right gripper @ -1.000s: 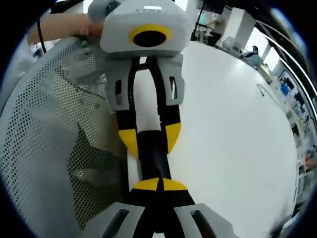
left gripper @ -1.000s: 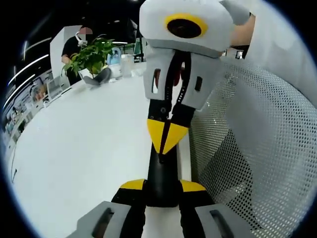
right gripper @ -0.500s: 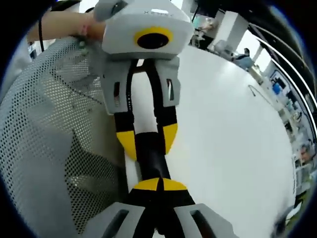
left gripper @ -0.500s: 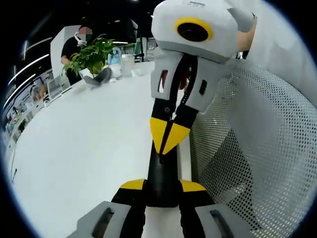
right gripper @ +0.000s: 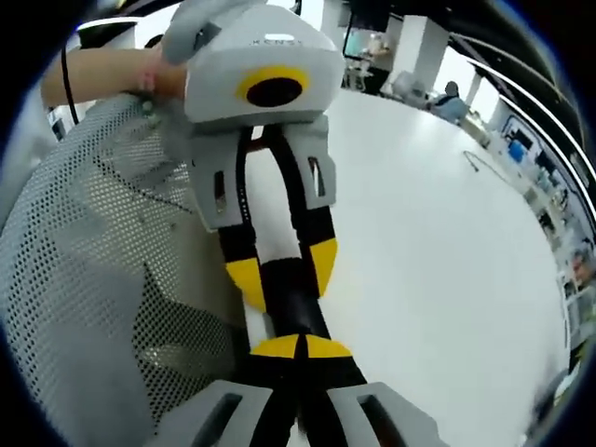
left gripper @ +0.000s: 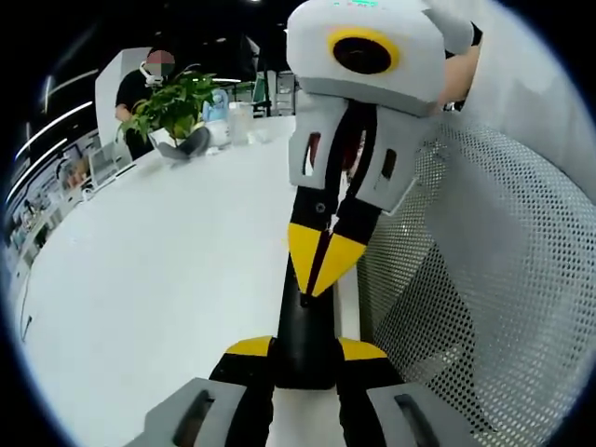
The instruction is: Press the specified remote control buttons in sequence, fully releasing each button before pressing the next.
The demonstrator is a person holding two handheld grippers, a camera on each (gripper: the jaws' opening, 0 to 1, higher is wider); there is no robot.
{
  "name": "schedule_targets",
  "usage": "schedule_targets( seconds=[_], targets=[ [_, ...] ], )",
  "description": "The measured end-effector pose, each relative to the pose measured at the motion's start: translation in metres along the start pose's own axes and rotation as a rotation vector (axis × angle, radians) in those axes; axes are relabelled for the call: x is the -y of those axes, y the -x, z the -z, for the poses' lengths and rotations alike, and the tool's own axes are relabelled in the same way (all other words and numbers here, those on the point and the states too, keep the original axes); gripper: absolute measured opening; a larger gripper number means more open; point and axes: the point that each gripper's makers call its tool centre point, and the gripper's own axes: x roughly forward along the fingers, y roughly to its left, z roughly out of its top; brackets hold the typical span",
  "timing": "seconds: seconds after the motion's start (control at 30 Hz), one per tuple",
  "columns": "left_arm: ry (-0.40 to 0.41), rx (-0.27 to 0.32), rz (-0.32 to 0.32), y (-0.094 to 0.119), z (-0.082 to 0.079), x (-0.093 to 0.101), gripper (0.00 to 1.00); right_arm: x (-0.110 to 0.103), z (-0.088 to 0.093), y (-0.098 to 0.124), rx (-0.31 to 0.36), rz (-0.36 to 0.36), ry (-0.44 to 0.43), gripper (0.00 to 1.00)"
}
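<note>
Remote control, between left fingers

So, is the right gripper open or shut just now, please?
Shut: in the left gripper view the right gripper's yellow tips meet in a point over the black remote.

The remote control is a dark bar clamped between yellow pads, its buttons hidden; its near end is covered by the left gripper, its far end by the right gripper; in the right gripper view the remote control likewise shows no keys; the mesh chair back is cut off by the edge; items behind the potted plant are too small to tell.
</note>
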Motion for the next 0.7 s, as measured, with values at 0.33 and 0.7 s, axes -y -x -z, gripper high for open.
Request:
schedule_targets(
  seconds=[0.33, 0.7],
  targets=[
    [-0.001, 0.001, 0.003, 0.0005, 0.0004, 0.0006, 0.24, -0.0032, -0.0027, -0.0017, -0.017, -0.028, 0.055, 0.0],
    [0.0, -0.006, 0.0, 0.0008, 0.0008, 0.001, 0.24, -0.0029, -0.0038, -0.0046, -0.072, -0.022, 0.101, 0.0]
  ],
)
